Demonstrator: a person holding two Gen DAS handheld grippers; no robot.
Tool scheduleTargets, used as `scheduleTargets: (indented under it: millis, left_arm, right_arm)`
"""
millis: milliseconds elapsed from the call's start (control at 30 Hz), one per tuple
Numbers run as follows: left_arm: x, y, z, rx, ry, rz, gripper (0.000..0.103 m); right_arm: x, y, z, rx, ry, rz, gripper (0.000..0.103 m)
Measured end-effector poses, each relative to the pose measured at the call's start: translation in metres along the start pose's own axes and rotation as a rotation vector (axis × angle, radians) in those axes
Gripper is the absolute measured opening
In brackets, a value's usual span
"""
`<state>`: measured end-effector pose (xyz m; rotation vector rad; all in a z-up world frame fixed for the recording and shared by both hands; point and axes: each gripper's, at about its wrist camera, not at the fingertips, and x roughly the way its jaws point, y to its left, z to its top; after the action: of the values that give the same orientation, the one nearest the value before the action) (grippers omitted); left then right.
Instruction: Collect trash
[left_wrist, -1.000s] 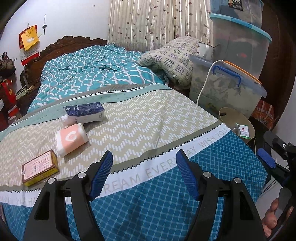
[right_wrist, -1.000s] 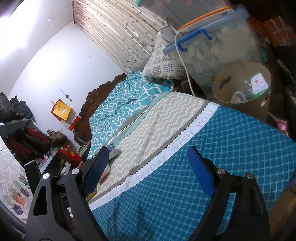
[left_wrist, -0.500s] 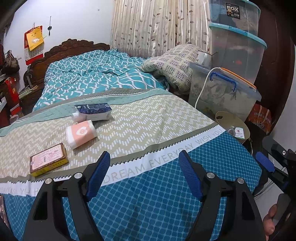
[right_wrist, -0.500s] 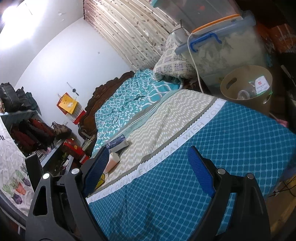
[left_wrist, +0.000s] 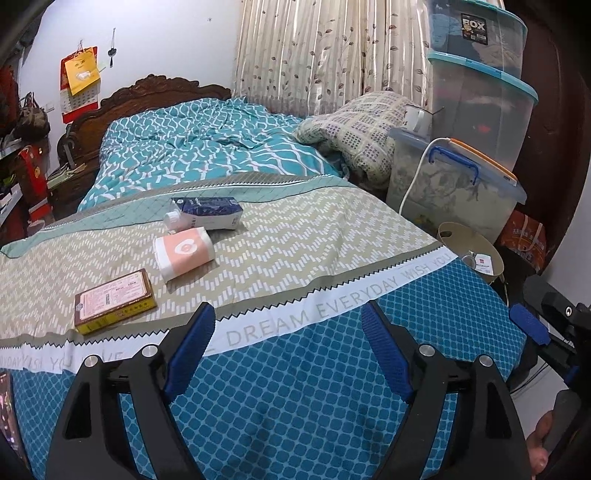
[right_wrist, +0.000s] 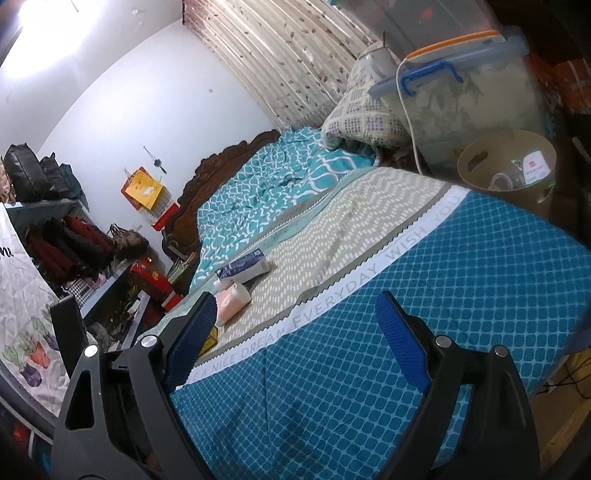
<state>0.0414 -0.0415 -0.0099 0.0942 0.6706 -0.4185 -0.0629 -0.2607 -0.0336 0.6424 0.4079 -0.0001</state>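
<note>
The near part of the bed (left_wrist: 295, 387), the blue checked stretch of cover, lies bare and gives open passage up to the lettered white band. Beyond it, 3 things lie on the beige zigzag strip at the left: a flat brown-and-yellow box (left_wrist: 114, 301), a pink tissue pack (left_wrist: 184, 253) and a dark blue carton (left_wrist: 207, 212), the last 2 close together, the box a little apart. The right half of that strip is free. Off the bed's right edge stands a tan waste bin (right_wrist: 506, 173), its mouth open upward, crowded by a clear storage tub (left_wrist: 454, 192) with a white cable (left_wrist: 417, 177) hanging beside it.
</note>
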Motion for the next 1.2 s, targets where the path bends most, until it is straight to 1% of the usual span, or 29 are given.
scheduleTargets:
  millis: [367,533,733,900,1067,1200]
  left_arm:
    - [0.023,0.011,-0.005,-0.022,0.046,0.012,0.078]
    - [0.037,0.020,-0.009,-0.031,0.076,0.029,0.078]
    - [0.053,0.034,-0.008,-0.050,0.088,0.057,0.078]
    - [0.064,0.047,-0.009,-0.077,0.104,0.062,0.078]
    - [0.074,0.058,-0.015,-0.090,0.130,0.071,0.077]
    - [0.075,0.067,-0.019,-0.095,0.135,0.082,0.077]
  right_arm:
    - [0.024,-0.004,-0.004,0.006,0.048,-0.016,0.087]
    - [0.041,-0.007,-0.006,0.012,0.082,-0.021,0.087]
    - [0.060,0.000,-0.006,-0.035,0.094,-0.029,0.087]
    - [0.078,0.008,-0.012,-0.076,0.122,-0.036,0.087]
    - [0.094,0.009,-0.018,-0.078,0.162,-0.041,0.087]
    - [0.105,0.015,-0.021,-0.088,0.182,-0.037,0.087]
